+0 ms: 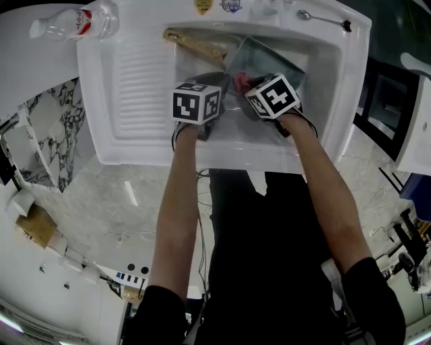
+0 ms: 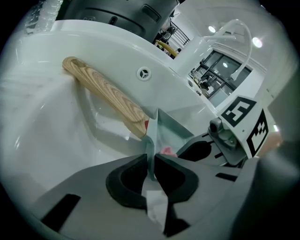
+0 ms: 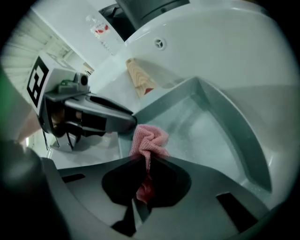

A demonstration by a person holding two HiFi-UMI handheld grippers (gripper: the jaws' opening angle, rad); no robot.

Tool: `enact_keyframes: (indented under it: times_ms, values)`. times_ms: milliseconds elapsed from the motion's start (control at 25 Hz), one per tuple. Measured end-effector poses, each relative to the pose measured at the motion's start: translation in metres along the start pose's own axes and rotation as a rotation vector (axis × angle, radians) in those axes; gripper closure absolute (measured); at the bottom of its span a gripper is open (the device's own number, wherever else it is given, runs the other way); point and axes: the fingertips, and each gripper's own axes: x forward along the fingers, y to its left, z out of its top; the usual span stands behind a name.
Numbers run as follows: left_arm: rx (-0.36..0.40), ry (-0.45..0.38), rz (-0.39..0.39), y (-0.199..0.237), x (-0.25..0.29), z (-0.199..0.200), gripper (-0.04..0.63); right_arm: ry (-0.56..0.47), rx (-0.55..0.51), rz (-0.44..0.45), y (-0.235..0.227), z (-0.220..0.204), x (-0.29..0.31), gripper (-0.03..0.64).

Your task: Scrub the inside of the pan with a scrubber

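The pan (image 1: 273, 59), a square grey-green one with a wooden handle (image 1: 199, 44), lies in the basin of a white sink (image 1: 135, 145). Its long axis runs slantwise across the basin: the handle points toward the far left corner, and the body sits toward the near right, under the two grippers. The left gripper (image 2: 151, 164) has its jaws closed onto the thin wall of the pan near a corner, with the rim standing up between the pads. The right gripper (image 3: 147, 164) is clamped on the scrubber (image 3: 147, 138), a bunched pink knitted cloth that sticks out past the fingertips. The scrubber is inside the pan, low over its floor and close to the wall the left gripper holds; whether it touches the floor cannot be told. The sink is a single moulded unit with a ribbed drainboard (image 1: 145, 87) left of the basin and a round overflow fitting (image 2: 144, 73) in the far wall. Beneath it is a pale marble-patterned floor (image 1: 101, 202), and the person stands at the near edge in dark clothes. There are one pan, one scrubber, two grippers, one clear plastic bottle (image 1: 77, 21) with a red label lying on the counter at the far left, and one spoon (image 1: 323, 18) on the far right rim.
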Motion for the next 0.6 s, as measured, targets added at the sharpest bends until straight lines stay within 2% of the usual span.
enact_keyframes:
  times_ms: [80,160,320,480,600]
  values:
    - [-0.011,0.013,-0.026,-0.001,0.001,-0.004,0.54,-0.039,0.014,0.047,0.006,0.012,0.005,0.58]
    - [-0.02,0.023,-0.044,-0.003,0.002,-0.006,0.476,-0.063,0.018,0.078,0.011,0.022,0.011,0.58]
    - [-0.056,-0.001,-0.056,-0.001,0.0,-0.003,0.494,-0.066,0.003,0.1,0.015,0.033,0.012,0.58]
    - [-0.084,-0.027,-0.087,-0.005,-0.005,0.001,0.493,-0.092,-0.095,0.073,0.018,0.036,0.014,0.58]
    - [-0.133,-0.065,-0.115,-0.005,-0.011,0.006,0.492,-0.13,-0.082,0.067,0.02,0.043,0.016,0.578]
